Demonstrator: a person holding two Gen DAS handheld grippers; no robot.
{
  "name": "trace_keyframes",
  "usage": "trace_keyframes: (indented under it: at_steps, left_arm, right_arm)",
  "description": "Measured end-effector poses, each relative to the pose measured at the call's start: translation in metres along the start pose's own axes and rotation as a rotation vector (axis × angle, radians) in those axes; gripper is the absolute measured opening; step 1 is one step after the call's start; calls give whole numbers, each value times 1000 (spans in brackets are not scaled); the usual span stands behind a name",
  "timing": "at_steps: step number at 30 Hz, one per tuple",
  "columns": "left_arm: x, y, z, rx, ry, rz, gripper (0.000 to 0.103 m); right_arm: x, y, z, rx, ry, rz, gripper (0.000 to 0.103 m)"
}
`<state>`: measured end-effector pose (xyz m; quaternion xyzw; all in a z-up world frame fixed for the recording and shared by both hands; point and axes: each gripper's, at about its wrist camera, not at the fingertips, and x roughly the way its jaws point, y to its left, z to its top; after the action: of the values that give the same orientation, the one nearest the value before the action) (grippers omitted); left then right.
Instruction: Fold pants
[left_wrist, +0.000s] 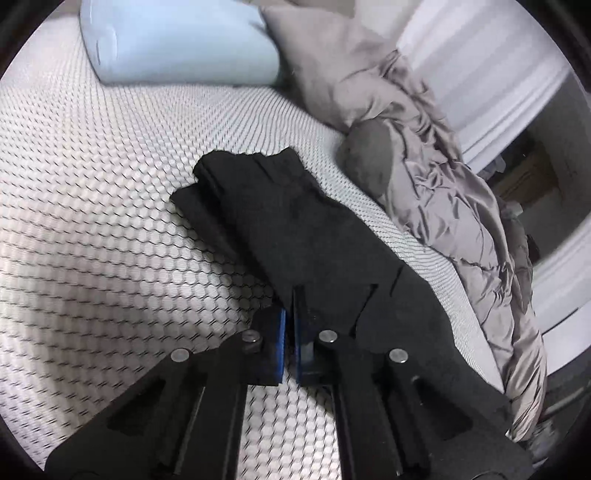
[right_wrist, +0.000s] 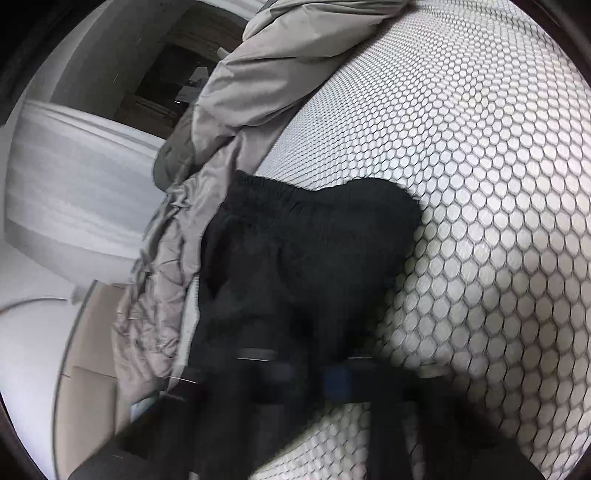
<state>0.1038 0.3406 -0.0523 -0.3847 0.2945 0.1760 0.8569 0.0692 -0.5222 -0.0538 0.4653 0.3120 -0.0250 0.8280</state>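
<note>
Black pants (left_wrist: 288, 221) lie on the honeycomb-patterned mattress (left_wrist: 110, 184), legs stacked and stretching away from me. My left gripper (left_wrist: 290, 306) is shut on the near edge of the pants, its blue pads (left_wrist: 281, 332) pressed together on the cloth. In the right wrist view the waistband end of the pants (right_wrist: 295, 251) is bunched, elastic band at the far side. My right gripper (right_wrist: 306, 369) is blurred and mostly covered by the black cloth; it appears shut on the pants.
A light blue pillow (left_wrist: 177, 40) lies at the far end of the mattress. A crumpled grey duvet (left_wrist: 443, 192) runs along the mattress edge, also in the right wrist view (right_wrist: 229, 110). White furniture (right_wrist: 74, 184) stands beyond the bed.
</note>
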Motion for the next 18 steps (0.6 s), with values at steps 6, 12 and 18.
trace_keyframes:
  at_steps: [6,12,18]
  left_arm:
    - [-43,22,-25,37,4,52,1]
    - [-60,50,-32,10,50,76,16]
    - [-95,26,-27,128,-71,137,70]
  right_arm:
    - [-35,-8,-16,-63,-34,-5,1]
    - [-67,-28,-30,-107,-11,-98,32]
    - [-106,8,-14,-260,-223,-171,72]
